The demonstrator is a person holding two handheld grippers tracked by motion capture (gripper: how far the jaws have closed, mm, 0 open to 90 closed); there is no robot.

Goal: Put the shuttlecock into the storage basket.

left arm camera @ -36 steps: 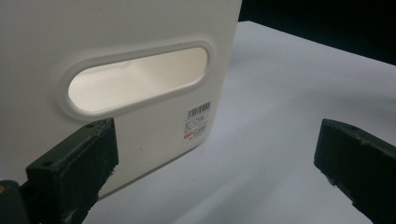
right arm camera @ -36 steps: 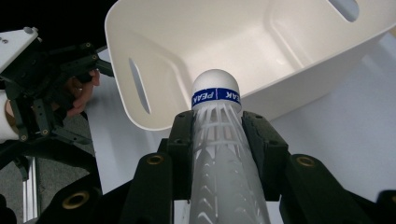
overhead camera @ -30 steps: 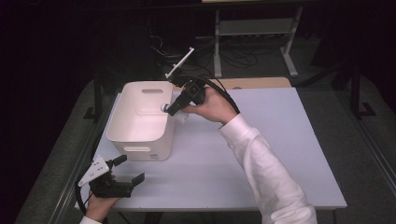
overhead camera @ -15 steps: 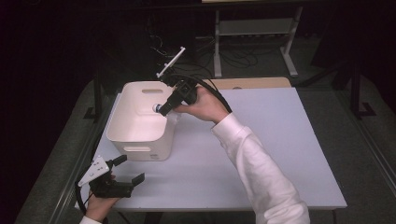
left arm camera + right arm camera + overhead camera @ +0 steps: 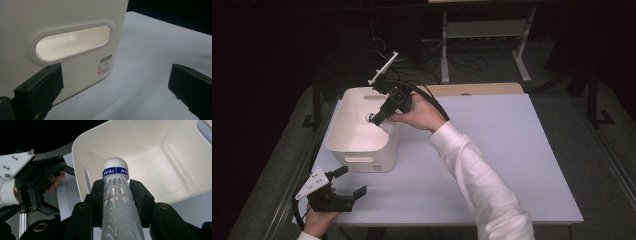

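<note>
The right tongs (image 5: pixel 374 118) are clamped on a white plastic shuttlecock with a blue band round its rounded cork head (image 5: pixel 115 195). In the right gripper view the two black jaws press on both sides of the latticed skirt, and the head projects beyond the jaw tips toward the interior of the white rectangular plastic bin (image 5: pixel 175 162). The high view resolves the shuttlecock (image 5: pixel 370 118) as a small pale spot at the jaw tips, over the open top of the bin (image 5: pixel 362 150), close to its right wall. The lettering on the blue band is legible in the right gripper view alone.

The left tongs (image 5: pixel 348 181) stand wide open with nothing between the jaws. They rest low at the near left corner of the light grey desk (image 5: pixel 512 165), near the bin's near wall and apart from it. The left gripper view shows that wall close up: an oval handle cut-out (image 5: pixel 72 42) and a small printed label (image 5: pixel 104 64) at the lower right corner of the wall. The right gripper view also shows the left tongs (image 5: pixel 62 167) farther off, beyond the bin's rim.

The bin stands on the far left part of the desk, its left wall close to the desk's left edge. The right half of the desk is bare, giving open room to the right of the sleeve and forearm. The inside of the bin, as seen in the right gripper view, is an open cavity with smooth walls below the shuttlecock.
</note>
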